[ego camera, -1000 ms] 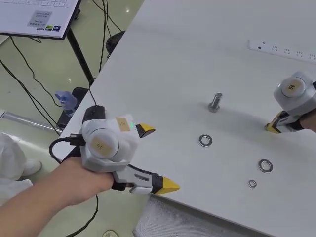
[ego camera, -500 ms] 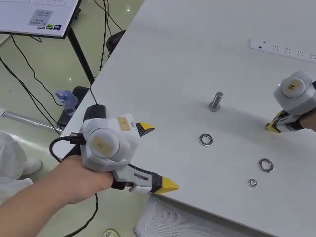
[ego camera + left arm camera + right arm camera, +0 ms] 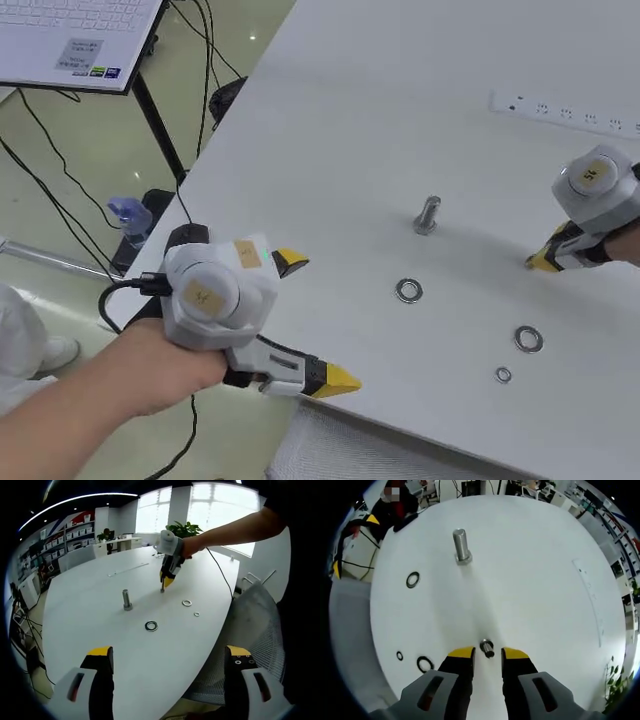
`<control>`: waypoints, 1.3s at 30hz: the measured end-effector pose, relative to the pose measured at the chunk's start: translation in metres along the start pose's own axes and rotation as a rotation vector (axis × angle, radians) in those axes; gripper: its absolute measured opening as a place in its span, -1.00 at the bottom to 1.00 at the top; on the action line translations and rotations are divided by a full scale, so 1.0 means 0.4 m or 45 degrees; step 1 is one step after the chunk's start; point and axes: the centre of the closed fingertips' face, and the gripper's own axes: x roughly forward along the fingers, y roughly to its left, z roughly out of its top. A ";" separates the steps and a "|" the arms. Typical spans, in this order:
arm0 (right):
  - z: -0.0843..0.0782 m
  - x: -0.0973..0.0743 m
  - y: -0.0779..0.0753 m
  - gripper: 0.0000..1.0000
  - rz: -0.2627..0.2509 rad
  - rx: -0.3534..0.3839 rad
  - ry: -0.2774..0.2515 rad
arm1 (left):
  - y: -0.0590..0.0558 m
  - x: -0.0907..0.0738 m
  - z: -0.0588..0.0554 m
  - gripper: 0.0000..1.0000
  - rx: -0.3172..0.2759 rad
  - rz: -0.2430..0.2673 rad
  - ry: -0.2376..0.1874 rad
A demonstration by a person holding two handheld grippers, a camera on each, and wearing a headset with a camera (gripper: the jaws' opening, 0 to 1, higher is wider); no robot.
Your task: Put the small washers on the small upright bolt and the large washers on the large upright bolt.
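Small bolt [image 3: 486,648] sits between right gripper [image 3: 488,653] jaws; left gripper [image 3: 168,651] gapes

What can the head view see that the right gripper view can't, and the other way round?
The head view adds a laptop past the table edge, and dark cables on the floor. The right gripper view adds the small upright bolt, standing between the right gripper's slightly parted jaws. Both share the large upright bolt, two large washers, one small washer and the white table.
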 end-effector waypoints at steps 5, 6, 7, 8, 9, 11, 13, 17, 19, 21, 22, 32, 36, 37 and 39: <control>-0.005 -0.027 -0.002 -0.56 -0.010 0.010 -0.017 | -0.001 -0.001 0.008 0.89 0.001 0.002 -0.005; -0.006 -0.031 -0.002 -0.56 -0.012 0.014 -0.021 | -0.001 -0.002 0.008 0.90 0.007 0.003 -0.004; -0.007 -0.038 0.000 -0.56 -0.014 0.017 -0.027 | -0.002 -0.002 0.009 0.90 0.011 0.002 -0.001; -0.009 -0.043 0.001 -0.56 -0.015 0.018 -0.030 | -0.003 -0.003 0.010 0.91 0.014 0.002 -0.001; -0.010 -0.047 0.003 -0.56 -0.016 0.019 -0.033 | -0.003 -0.003 0.010 0.91 0.020 0.004 0.002; -0.013 -0.057 0.011 -0.56 -0.017 0.019 -0.039 | -0.002 -0.004 0.010 0.91 0.030 0.009 0.007; -0.017 -0.067 0.018 -0.56 -0.019 0.020 -0.047 | 0.000 -0.006 0.012 0.91 0.038 0.020 0.008; -0.025 -0.080 0.046 -0.55 -0.003 0.025 -0.061 | 0.005 -0.008 0.012 0.90 0.046 0.035 0.012; -0.028 -0.085 0.058 -0.55 0.004 0.034 -0.069 | 0.007 -0.008 0.009 0.90 0.051 0.039 0.020; -0.030 -0.091 0.074 -0.55 0.007 0.034 -0.081 | 0.009 -0.009 0.010 0.91 0.059 0.049 0.018; -0.033 -0.094 0.084 -0.55 0.011 0.037 -0.087 | 0.010 -0.010 0.012 0.91 0.060 0.053 0.015; -0.052 -0.108 0.167 -0.48 0.058 0.065 -0.134 | 0.005 -0.016 0.012 0.89 0.069 0.074 0.010; -0.063 -0.104 0.207 -0.44 0.071 0.056 -0.138 | 0.001 -0.016 0.007 0.88 0.069 0.076 0.016; -0.066 -0.103 0.220 -0.44 0.077 0.055 -0.139 | 0.000 -0.017 0.004 0.88 0.066 0.079 0.021; -0.071 -0.101 0.241 -0.44 0.089 0.053 -0.141 | 0.000 -0.017 0.004 0.89 0.075 0.084 0.024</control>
